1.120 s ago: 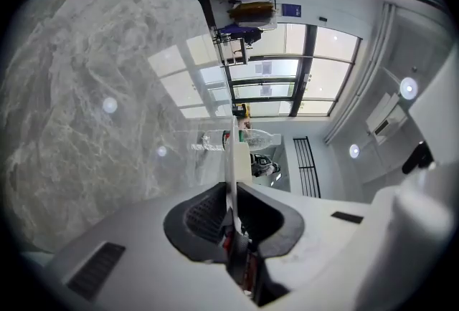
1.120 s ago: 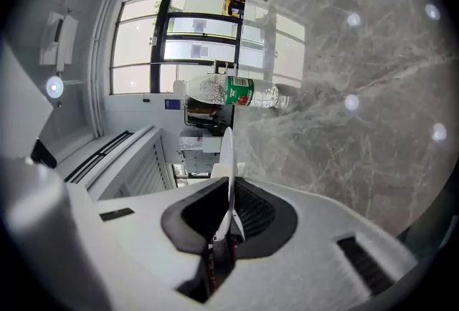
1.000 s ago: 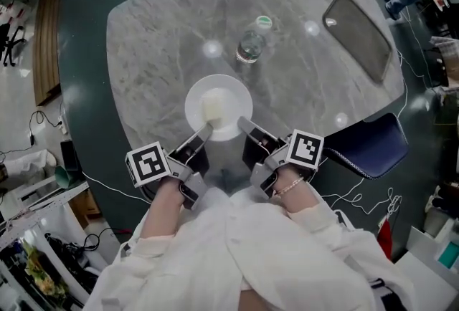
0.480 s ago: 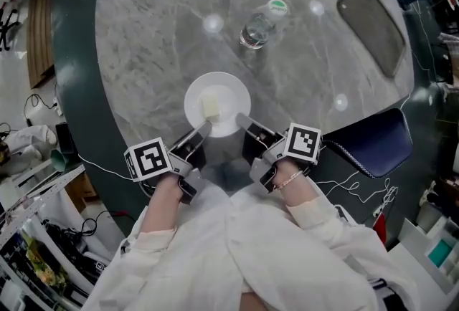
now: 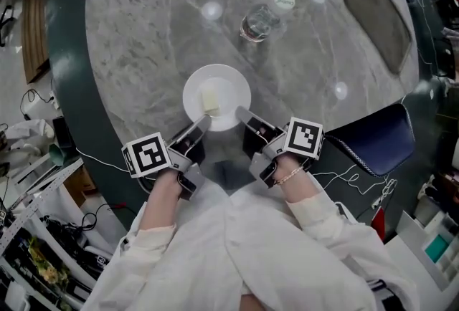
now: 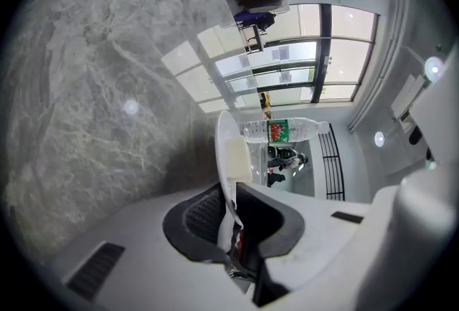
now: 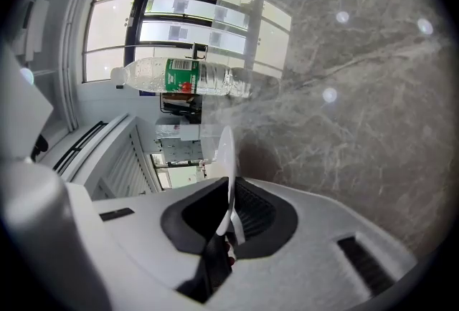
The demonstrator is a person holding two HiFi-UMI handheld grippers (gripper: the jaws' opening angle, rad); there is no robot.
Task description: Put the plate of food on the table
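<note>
While you hold the white plate (image 5: 234, 83) over the 6 o'clock side of the marble table (image 5: 143, 30), your left gripper (image 5: 203, 123) has its jaws clamped on the rim at 7 o'clock and your right gripper (image 5: 242, 114) has its jaws clamped at 5 o'clock. One pale block of food (image 5: 209, 99) lies on the plate, just left of centre. A clear bottle (image 5: 259, 21) with a green cap stands at 1 o'clock from the plate, apart from it.

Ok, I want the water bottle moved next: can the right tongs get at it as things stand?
Probably not yet: the right tongs are shut on the plate, as are the left tongs. Otherwise the way to the water bottle looks free.
</note>
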